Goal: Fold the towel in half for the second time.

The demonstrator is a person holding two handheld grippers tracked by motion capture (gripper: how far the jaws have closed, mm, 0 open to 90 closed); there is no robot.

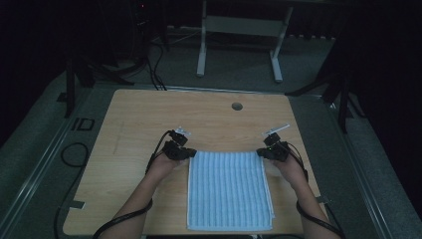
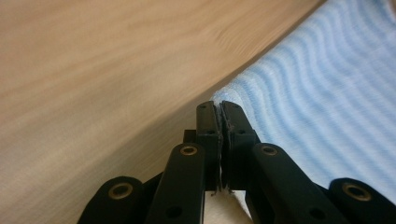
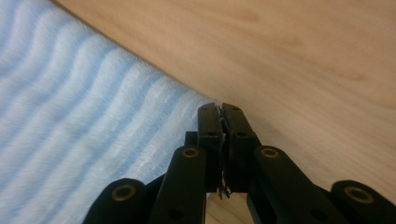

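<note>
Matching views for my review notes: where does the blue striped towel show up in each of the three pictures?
High view: the towel lies flat on the table's near middle, its far corners pinched by the left gripper and right gripper.
Left gripper view: the towel covers the right side, its corner between the shut jaws.
Right gripper view: the towel covers the left side, its corner between the shut jaws.
Shared landmark: the wooden table.
</note>
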